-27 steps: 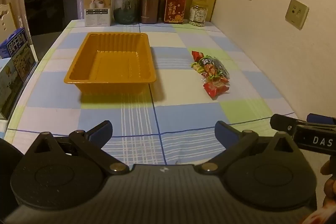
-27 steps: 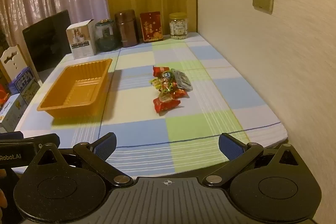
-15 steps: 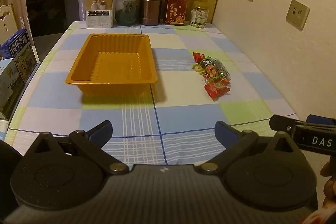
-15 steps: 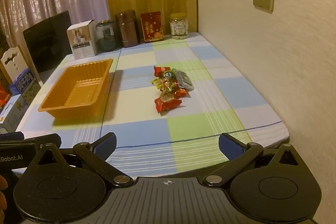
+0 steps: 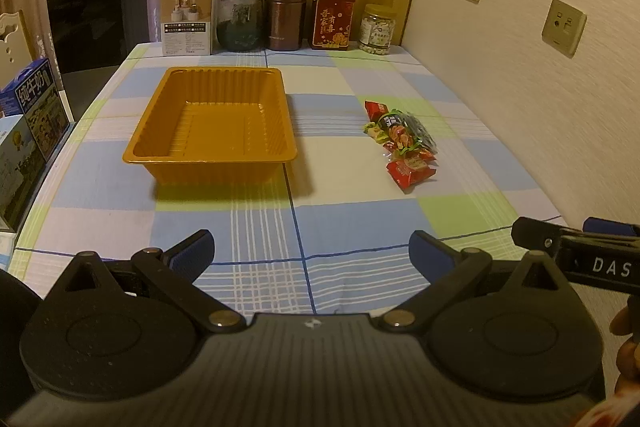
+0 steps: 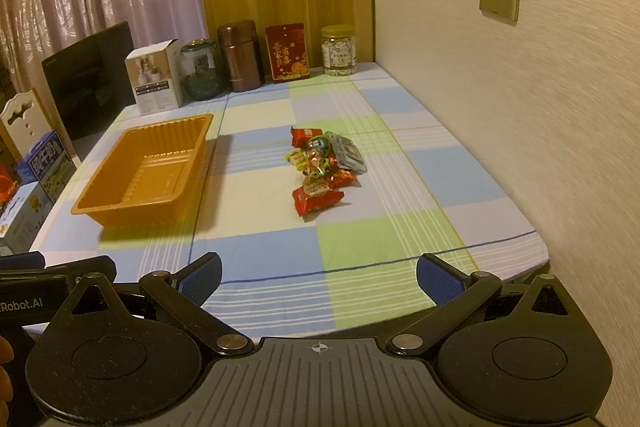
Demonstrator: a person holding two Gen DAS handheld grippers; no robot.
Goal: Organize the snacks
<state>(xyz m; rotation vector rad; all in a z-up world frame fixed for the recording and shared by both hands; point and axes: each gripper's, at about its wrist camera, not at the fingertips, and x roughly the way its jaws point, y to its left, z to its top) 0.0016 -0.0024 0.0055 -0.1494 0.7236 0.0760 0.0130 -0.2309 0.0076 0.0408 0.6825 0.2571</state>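
Observation:
An empty orange plastic tray (image 5: 212, 163) sits on the checked tablecloth, left of centre; it also shows in the right wrist view (image 6: 120, 203). A small pile of wrapped snacks (image 5: 404, 139) lies to its right, near the wall, with a red packet (image 5: 410, 173) nearest me. The pile shows in the right wrist view (image 6: 324, 163) too. My left gripper (image 5: 310, 253) is open and empty above the table's near edge. My right gripper (image 6: 318, 277) is open and empty, also at the near edge, and its side shows in the left wrist view (image 5: 576, 251).
A white box (image 5: 188, 19), a glass jar (image 5: 240, 19), a brown canister (image 5: 286, 15), a red packet box (image 5: 333, 21) and a nut jar (image 5: 377, 29) line the table's far edge. A wall (image 5: 520, 87) runs along the right. Milk cartons (image 5: 28, 123) and a dark chair (image 5: 96, 15) stand left.
Both views have shifted slightly, as if both grippers rose or drew back a little. Nothing on the table has moved and both grippers stay open.

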